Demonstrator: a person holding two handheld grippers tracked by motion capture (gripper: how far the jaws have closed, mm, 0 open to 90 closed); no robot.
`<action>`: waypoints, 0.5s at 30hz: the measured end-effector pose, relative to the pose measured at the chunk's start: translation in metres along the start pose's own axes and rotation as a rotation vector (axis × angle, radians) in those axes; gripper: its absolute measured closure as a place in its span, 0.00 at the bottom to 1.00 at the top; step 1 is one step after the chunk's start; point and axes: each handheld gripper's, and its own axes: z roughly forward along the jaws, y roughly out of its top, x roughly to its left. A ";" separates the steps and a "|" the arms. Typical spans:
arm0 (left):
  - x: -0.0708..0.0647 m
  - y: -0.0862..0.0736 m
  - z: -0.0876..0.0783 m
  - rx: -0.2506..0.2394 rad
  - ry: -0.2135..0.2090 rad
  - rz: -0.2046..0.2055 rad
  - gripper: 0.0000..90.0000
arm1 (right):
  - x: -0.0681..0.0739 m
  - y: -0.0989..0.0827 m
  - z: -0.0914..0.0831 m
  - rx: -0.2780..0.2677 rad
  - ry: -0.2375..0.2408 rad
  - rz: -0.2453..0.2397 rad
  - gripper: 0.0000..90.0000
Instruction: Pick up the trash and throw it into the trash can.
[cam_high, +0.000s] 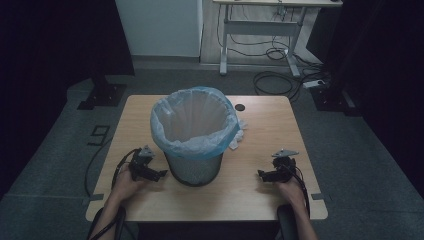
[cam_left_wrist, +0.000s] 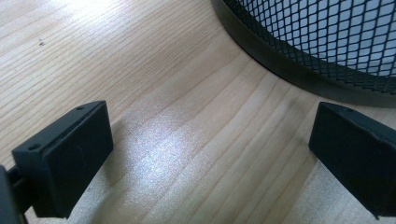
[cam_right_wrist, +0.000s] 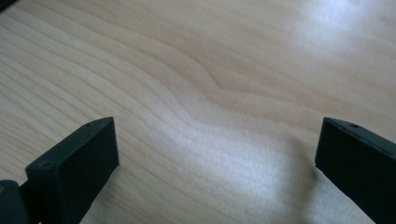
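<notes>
A black mesh waste bin (cam_high: 194, 167) lined with a pale blue plastic bag (cam_high: 195, 122) stands in the middle of the wooden table (cam_high: 265, 195). My left gripper (cam_high: 159, 174) rests on the table just left of the bin's base, open, with nothing between its jaws. In the left gripper view the bin's mesh wall (cam_left_wrist: 327, 42) curves close by at the upper right. My right gripper (cam_high: 262, 175) lies open on the table to the right of the bin, with bare wood (cam_right_wrist: 210, 116) between its jaws.
Crumpled white paper (cam_high: 240, 131) lies on the table behind the bin's right side. A small dark round disc (cam_high: 240, 107) sits near the far edge. Beyond the table are a white desk frame (cam_high: 260, 35) and cables (cam_high: 280, 75) on the floor.
</notes>
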 end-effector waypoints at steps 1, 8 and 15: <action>0.000 0.000 0.000 0.000 0.000 0.000 0.00 | 0.000 0.000 0.000 0.000 0.000 0.000 0.00; 0.000 0.000 0.000 0.000 0.001 -0.002 0.00 | 0.001 0.021 -0.002 0.001 0.008 -0.036 0.00; 0.000 0.000 0.000 0.000 0.001 -0.001 0.00 | -0.003 0.040 -0.001 -0.006 0.021 -0.053 0.00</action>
